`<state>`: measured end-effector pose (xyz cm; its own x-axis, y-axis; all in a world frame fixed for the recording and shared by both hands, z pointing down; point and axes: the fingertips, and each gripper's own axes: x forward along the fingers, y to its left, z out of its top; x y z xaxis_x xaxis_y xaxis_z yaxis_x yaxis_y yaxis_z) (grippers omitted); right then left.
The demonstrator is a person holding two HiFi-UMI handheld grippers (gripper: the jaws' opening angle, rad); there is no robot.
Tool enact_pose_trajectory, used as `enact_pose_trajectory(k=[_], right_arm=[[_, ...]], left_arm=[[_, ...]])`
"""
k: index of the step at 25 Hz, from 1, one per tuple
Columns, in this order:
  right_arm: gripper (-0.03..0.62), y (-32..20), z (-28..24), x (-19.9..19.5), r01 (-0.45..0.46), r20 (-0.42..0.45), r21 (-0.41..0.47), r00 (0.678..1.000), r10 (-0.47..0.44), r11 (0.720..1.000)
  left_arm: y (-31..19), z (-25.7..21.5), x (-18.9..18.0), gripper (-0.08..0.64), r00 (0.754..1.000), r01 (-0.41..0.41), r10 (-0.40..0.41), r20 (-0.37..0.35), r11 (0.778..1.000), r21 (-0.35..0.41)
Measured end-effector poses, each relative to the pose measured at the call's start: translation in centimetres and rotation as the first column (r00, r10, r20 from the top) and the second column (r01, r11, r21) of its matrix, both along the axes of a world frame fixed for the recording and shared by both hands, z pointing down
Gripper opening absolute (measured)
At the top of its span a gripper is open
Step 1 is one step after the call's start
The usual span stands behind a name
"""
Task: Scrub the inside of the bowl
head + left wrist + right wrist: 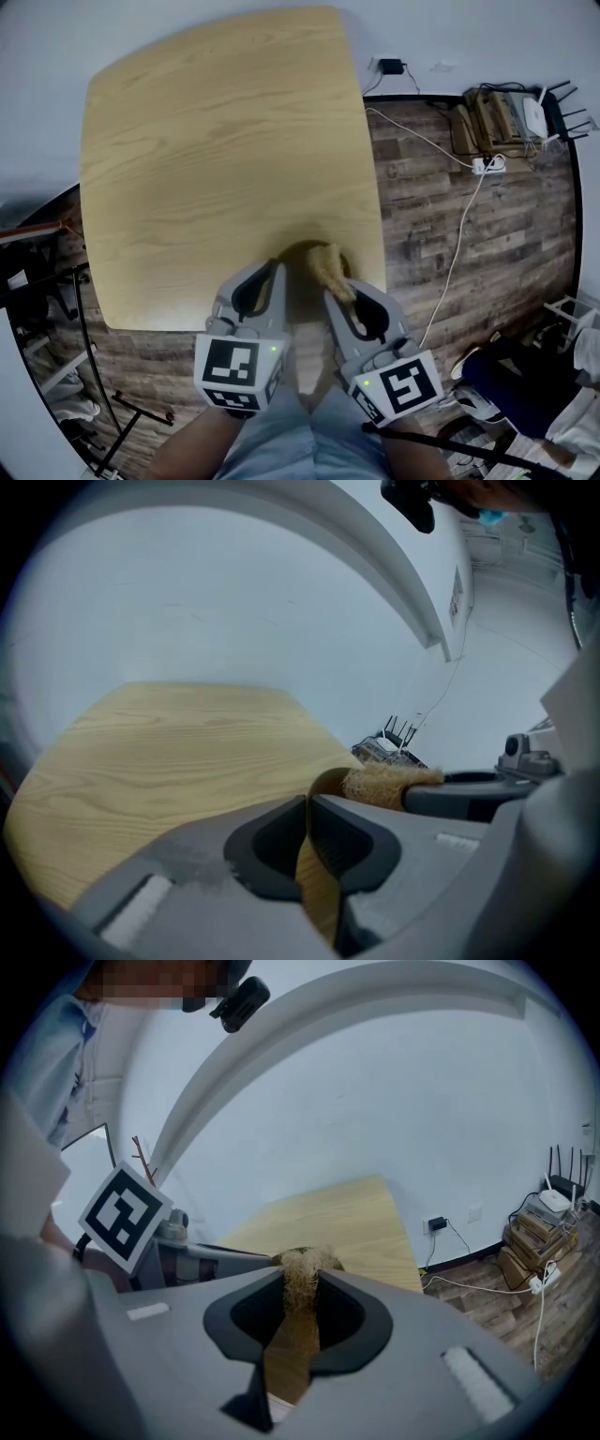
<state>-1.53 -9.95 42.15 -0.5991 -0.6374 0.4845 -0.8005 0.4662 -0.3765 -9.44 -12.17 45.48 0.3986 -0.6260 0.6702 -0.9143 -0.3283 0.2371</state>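
A brown wooden bowl stands at the near edge of the light wooden table, mostly hidden behind both grippers. My left gripper is shut on the bowl's left rim; in the left gripper view the thin bowl wall runs up between the closed jaws of the left gripper. My right gripper is shut on a tan fibrous scrubber, which reaches over the bowl. In the right gripper view the scrubber sticks out of the right gripper, with the bowl's brown surface below.
The table's near edge lies just in front of the person's legs. On the dark plank floor to the right are a white cable, a power strip and a router on boxes. Metal stands crowd the left.
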Motion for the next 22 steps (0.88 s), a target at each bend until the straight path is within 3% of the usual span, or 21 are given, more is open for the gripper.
enact_pose_trajectory(k=[15, 22], right_arm=[[0.07, -0.8, 0.3, -0.6, 0.068, -0.13, -0.008, 0.989, -0.068, 0.998], [0.066, -0.7, 1.3, -2.3, 0.139, -0.126, -0.046, 0.981, -0.144, 0.989]], left_arm=[[-0.7, -1.7, 1.1, 0.034, 0.999, -0.051, 0.051, 0.016, 0.998, 0.03], [-0.7, -1.8, 2.3, 0.034, 0.994, -0.104, 0.105, -0.013, 0.994, 0.044]])
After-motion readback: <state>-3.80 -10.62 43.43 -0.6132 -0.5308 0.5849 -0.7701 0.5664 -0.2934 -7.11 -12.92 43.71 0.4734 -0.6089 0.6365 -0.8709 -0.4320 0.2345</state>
